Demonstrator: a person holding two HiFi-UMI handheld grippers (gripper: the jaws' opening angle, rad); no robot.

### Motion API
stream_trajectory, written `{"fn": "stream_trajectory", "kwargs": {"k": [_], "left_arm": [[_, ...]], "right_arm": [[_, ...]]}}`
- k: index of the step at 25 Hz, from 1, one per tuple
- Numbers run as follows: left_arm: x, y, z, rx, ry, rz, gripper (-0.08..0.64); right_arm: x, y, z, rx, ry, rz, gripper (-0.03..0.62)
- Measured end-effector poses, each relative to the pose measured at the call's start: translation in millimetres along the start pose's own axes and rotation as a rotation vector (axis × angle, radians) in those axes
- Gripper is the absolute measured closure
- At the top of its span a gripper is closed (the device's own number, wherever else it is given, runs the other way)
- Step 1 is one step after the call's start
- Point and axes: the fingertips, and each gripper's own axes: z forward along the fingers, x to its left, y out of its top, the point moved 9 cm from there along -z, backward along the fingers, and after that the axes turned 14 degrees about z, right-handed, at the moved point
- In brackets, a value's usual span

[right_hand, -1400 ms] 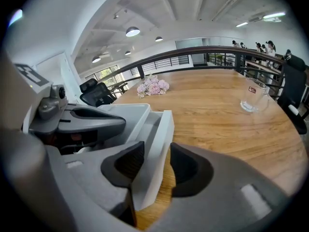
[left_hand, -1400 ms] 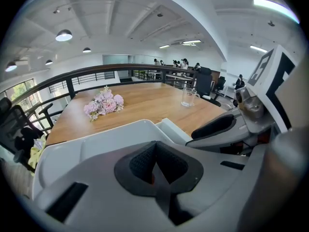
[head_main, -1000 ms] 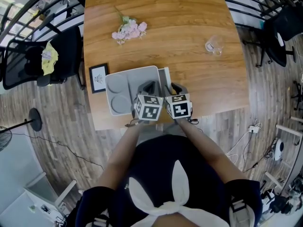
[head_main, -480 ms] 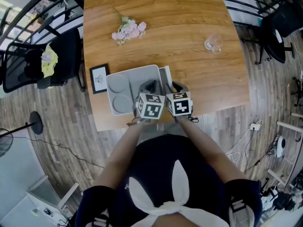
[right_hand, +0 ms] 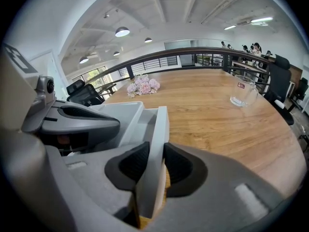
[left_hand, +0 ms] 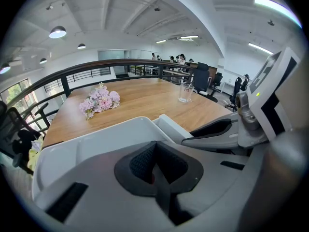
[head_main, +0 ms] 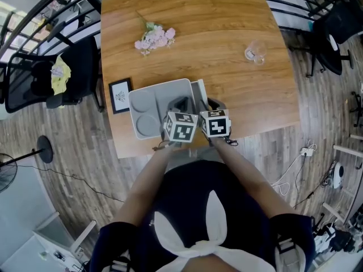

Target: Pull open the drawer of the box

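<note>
A light grey box (head_main: pixel 152 103) with a moulded top lies near the wooden table's front edge. Its drawer (head_main: pixel 198 91) stands slightly out of the box's right side. My left gripper (head_main: pixel 180 103) is over the box top (left_hand: pixel 91 146), its pads (left_hand: pixel 145 161) shut together with nothing between them. My right gripper (head_main: pixel 211 104) straddles the drawer's upright front panel (right_hand: pixel 158 129). Its jaws are closing, and both pads (right_hand: pixel 133 162) touch the panel's two faces. The drawer's inside is mostly hidden by the left gripper body (right_hand: pixel 77 117).
A pink flower bunch (head_main: pixel 154 37) lies far left on the table (head_main: pixel 227 16), a glass mug (head_main: pixel 256 54) far right. A small framed picture (head_main: pixel 119 94) lies at the table's left edge beside the box. Black chairs (head_main: pixel 51 75) and railings surround the table.
</note>
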Motion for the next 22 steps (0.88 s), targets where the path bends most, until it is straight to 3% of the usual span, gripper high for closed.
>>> {"fn": "stream_trajectory", "kwargs": {"k": [22], "left_arm": [[0.4,0.3,-0.5,0.001,0.001,-0.001,0.543]], "right_arm": [[-28.2,6.3,-14.0,-0.031,-0.063,0.033,0.500]]}}
